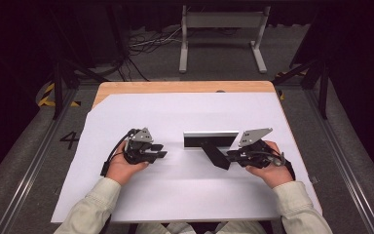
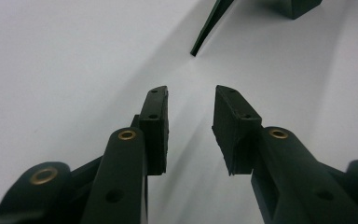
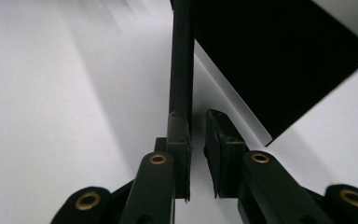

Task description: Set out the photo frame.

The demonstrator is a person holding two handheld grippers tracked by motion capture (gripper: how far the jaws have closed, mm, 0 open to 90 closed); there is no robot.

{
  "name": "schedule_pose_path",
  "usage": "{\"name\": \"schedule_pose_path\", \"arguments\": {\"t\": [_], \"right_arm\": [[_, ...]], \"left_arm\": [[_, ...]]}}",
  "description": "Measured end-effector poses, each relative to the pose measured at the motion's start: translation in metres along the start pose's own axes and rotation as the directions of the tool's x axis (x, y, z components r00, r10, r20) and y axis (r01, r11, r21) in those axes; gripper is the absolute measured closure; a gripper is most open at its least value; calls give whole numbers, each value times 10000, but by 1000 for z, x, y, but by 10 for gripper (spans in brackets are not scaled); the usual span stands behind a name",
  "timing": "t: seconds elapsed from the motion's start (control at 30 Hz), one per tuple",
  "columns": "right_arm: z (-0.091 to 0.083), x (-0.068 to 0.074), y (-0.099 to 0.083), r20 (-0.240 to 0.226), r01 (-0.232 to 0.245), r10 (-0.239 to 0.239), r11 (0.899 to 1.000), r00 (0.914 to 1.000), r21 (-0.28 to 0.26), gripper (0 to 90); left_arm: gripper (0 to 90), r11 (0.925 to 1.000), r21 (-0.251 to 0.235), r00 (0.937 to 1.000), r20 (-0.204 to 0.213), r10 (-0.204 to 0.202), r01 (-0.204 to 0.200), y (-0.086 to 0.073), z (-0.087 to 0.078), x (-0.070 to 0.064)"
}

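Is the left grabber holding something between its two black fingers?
No, in the left gripper view the left gripper stands open, with bare white paper showing through the gap between its jaws.

Black box (image 1: pixel 210 140) and its flap (image 1: pixel 215 154) block the mid-sheet; elsewhere open

Even overhead light brightens the white sheet (image 1: pixel 185 190) on the bench (image 1: pixel 175 87), while the surrounding room falls dark. Soft shadows spread beside each gripper. Close gripper views blur toward their far edges.
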State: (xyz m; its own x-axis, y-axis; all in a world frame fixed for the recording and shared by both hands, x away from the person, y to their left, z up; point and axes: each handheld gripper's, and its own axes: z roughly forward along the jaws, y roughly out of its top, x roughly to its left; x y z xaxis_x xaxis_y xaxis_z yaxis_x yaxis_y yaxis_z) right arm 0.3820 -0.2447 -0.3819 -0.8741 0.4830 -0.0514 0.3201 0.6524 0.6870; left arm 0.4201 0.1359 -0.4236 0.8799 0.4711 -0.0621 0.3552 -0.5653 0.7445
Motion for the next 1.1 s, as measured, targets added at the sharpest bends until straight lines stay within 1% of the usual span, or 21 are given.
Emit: {"name": "schedule_pose_path", "arguments": {"t": [0.1, 0.17, 0.23, 0.33, 0.37, 0.47, 0.53, 0.63, 0.67, 0.73, 0.77, 0.8, 0.87, 0.9, 0.93, 1.03, 1.1], "right_arm": [[-5, -1, -2, -19, 40, -40, 9999, 10000, -124, 812], [-10, -3, -5, -5, 29, -30, 9999, 10000, -169, 832], [-13, -4, -7, 33, -3, 3, 9998, 10000, -204, 835], [-21, -9, -15, 112, -129, 135, 9986, 9998, -514, 841], [-21, -9, -15, 112, -129, 135, 9986, 9998, -514, 841], [-26, -13, -21, 33, -131, 134, 9964, 9999, -837, 844], [-30, -16, -27, -6, -160, 161, 9949, 9999, -991, 847], [-33, -21, -32, 68, -318, 328, 9936, 9994, -1083, 847], [-34, -23, -34, 100, -368, 381, 9931, 9992, -1111, 847], [-36, -25, -36, 156, -433, 454, 9923, 9988, -1158, 847], [-37, -26, -38, 150, -469, 490, 9919, 9987, -1183, 848], [-38, -27, -39, 160, -510, 532, 9915, 9985, -1197, 849], [-39, -27, -39, 179, -554, 580, 9912, 9982, -1205, 849], [-40, -29, -41, 221, -573, 604, 9911, 9979, -1203, 849], [-40, -29, -41, 221, -573, 604, 9911, 9979, -1203, 849], [-42, -30, -43, 281, -615, 654, 9903, 9975, -1248, 849], [-43, -30, -44, 330, -638, 685, 9898, 9971, -1276, 849]], "left_arm": [[668, 10000, -41, 9999, -65, 87, -87, 1, 1, 0], [671, 9998, -170, 10000, 16, 86, -85, 2, 3, 1], [672, 9998, -151, 10000, 27, 86, -86, 3, 3, 1], [673, 9998, -169, 9999, 43, 93, -93, 4, 5, 0], [673, 9998, -166, 9999, 36, 149, -148, 5, 5, 0], [653, 9995, -255, 9997, -131, 196, -200, 6, 6, 0], [648, 9989, -382, 9996, -128, 253, -258, 6, 7, 0], [662, 9982, -485, 9992, -245, 330, -342, 6, 6, 0], [664, 9978, -542, 9988, -331, 352, -370, 6, 6, 1], [658, 9971, -636, 9968, -706, 379, -424, 5, 5, 2], [662, 9965, -772, 9977, -620, 277, -325, 5, 5, 3], [690, 9962, -829, 9990, -386, 231, -262, 5, 5, 4], [692, 9961, -853, 9990, -392, 196, -228, 4, 5, 4], [704, 9962, -832, 9986, -491, 208, -249, 4, 5, 5], [706, 9962, -832, 9986, -491, 208, -249, 4, 5, 5], [709, 9940, -1092, 9994, -342, 15, -52, 5, 6, 6], [708, 9930, -1177, 9996, -259, -66, 35, 6, 7, 6]]}}
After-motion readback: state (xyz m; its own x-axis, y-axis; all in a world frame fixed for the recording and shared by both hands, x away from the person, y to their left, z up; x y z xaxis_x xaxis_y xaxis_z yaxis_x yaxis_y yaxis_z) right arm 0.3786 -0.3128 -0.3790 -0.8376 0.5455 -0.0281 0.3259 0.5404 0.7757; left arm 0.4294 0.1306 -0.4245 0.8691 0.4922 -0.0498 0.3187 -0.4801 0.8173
